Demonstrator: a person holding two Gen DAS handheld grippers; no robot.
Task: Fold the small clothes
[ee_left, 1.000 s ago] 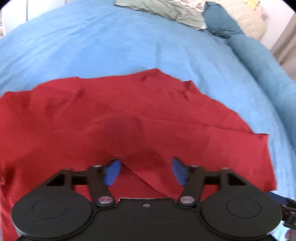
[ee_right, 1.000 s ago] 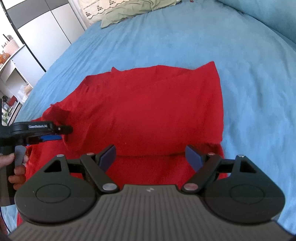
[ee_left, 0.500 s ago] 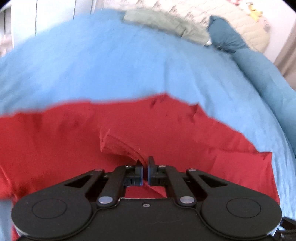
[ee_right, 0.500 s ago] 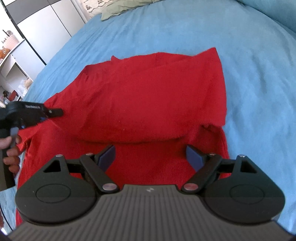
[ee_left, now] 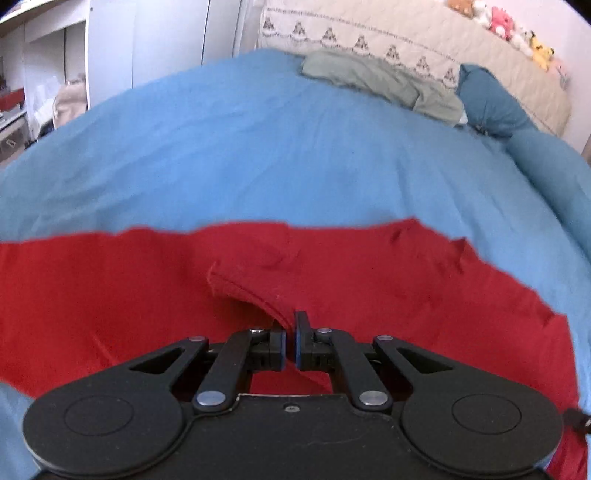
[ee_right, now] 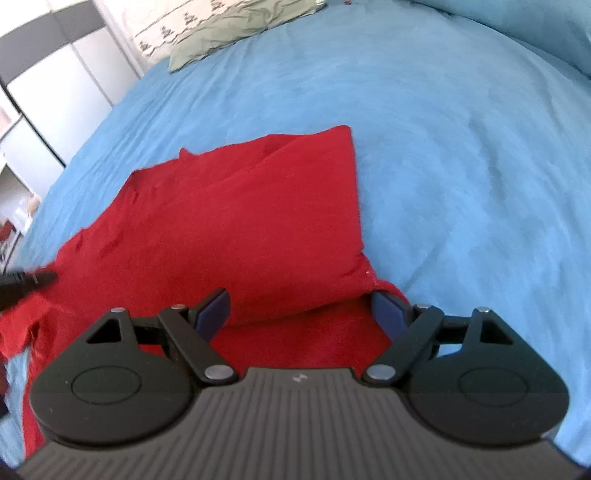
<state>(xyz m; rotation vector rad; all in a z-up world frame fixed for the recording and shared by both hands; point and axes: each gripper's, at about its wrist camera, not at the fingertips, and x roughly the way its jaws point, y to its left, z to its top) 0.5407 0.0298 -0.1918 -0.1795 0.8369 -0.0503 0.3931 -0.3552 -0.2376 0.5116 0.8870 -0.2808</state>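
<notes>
A red garment (ee_left: 388, 280) lies spread on the blue bedsheet (ee_left: 295, 158). My left gripper (ee_left: 290, 347) is shut on a hemmed edge of the red garment and lifts a fold of it off the layer below. In the right wrist view the red garment (ee_right: 240, 229) lies partly folded over itself. My right gripper (ee_right: 303, 310) is open, low over the garment's near edge, with its fingers on either side of the folded layer. The tip of the left gripper (ee_right: 33, 280) shows at the left edge there.
A grey-green garment (ee_left: 384, 85) lies at the far end of the bed, also seen in the right wrist view (ee_right: 229, 33). A teal pillow (ee_left: 491, 103) and a quilted headboard (ee_left: 406, 40) with plush toys are behind it. White cupboards (ee_right: 44, 81) stand to the left.
My left gripper shut on the garment's edge and has lifted it up and back. My right gripper has moved down and forward to the folded edge, staying open.
</notes>
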